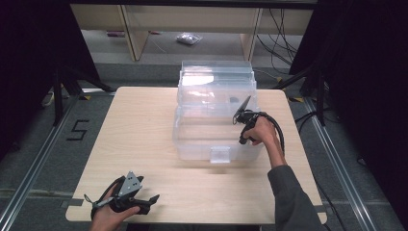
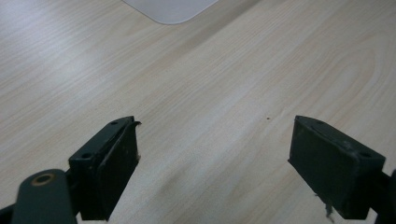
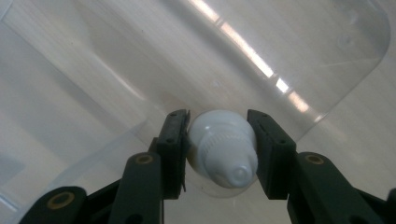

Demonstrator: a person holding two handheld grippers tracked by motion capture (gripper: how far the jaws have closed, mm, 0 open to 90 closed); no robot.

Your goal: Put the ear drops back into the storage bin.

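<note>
Wood table [image 1: 144,144] w/ clear bin [image 1: 216,139]

Pale wood-grain table [image 2: 224,79], matt and smooth; clear glossy plastic box [image 1: 202,134] catching glare; small white bottle [image 3: 223,148] of smooth, slightly shiny plastic with ribbed neck; matt black, scuffed plastic pads [image 2: 334,163]; grey knit cloth sleeve [image 1: 291,197]

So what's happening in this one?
A person works at a wooden table with a gripper in each hand. The right gripper is shut on a small white bottle and holds it inside a clear plastic box in the middle of the table. The left gripper rests near the table's front edge, jaws open with nothing between them.
</note>
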